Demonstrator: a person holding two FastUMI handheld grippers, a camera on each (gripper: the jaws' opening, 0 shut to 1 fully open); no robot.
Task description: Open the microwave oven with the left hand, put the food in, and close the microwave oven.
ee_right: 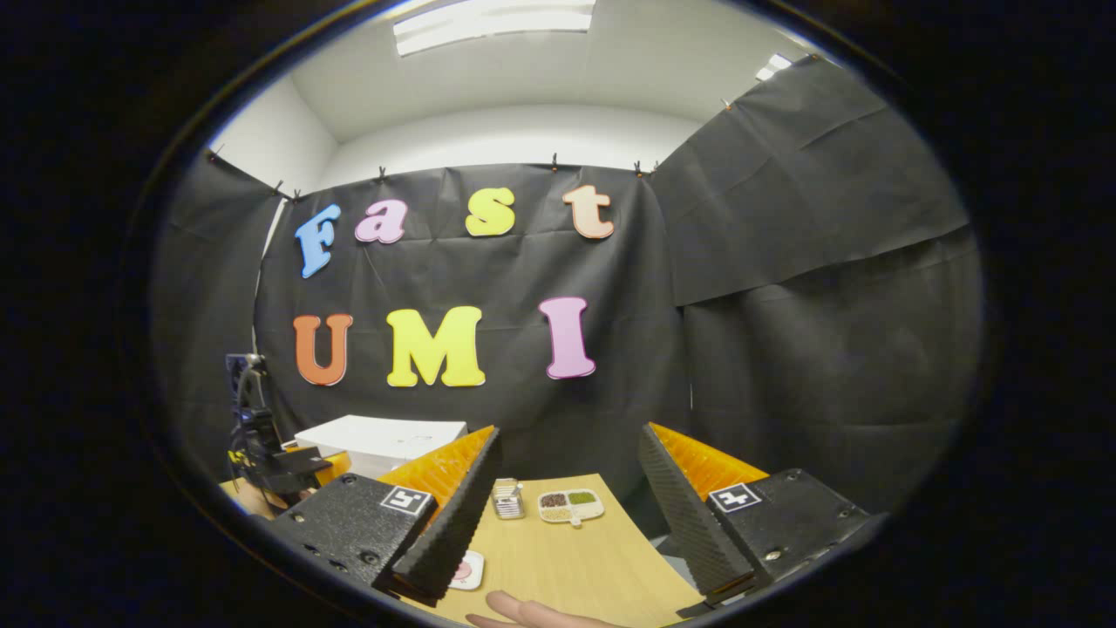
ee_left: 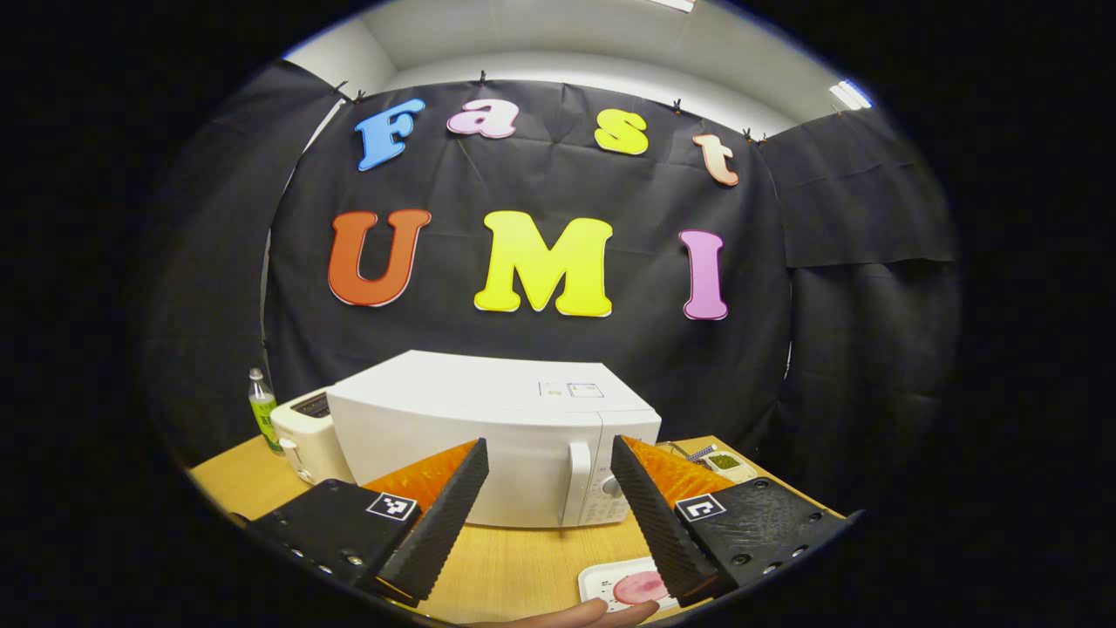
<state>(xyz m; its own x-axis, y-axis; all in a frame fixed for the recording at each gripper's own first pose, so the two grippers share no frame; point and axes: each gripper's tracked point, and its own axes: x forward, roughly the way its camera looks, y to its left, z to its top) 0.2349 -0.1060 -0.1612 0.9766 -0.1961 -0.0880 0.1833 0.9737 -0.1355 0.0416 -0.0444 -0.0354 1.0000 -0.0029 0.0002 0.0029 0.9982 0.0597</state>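
Microwave [ee_left: 488, 436] sits shut at the back of the bench [ee_left: 514, 558], door closed flat, its upright handle [ee_left: 578, 481] just left of the control panel [ee_left: 610, 497] on the front's right side. You're lined up on it w/ the left gripper [ee_left: 547, 515], fingers spread wide, nothing between them, well short of the door. Handle shows in the gap between your fingers, a bit right of centre.

Food [ee_left: 639, 589] is a pinkish round on a small white plate [ee_left: 602, 583] at the bench's near edge, just by your left gripper's right-hand finger. In the right gripper view the same plate [ee_right: 471, 571] peeks out beside a finger. Right gripper [ee_right: 558, 523] also gapes wide, empty, hovering over the near edge. A hand [ee_right: 532, 615] shows at the very bottom there.

Beyond: toaster [ee_left: 301, 432] touching or nearly touching the microwave's left side, green-label bottle [ee_left: 261, 410] behind it at the back left corner. Snack tray [ee_right: 571, 504] and a small metal rack [ee_right: 506, 499] toward the far right edge.

Watch-outs, my read: handle is slim and off-centre, so come in straight and you may pinch beside it or bump the buttons. Pull too hard and the whole oven could slide fwd toward the plate. Door probably swings left, toward your own arm, so give it room.
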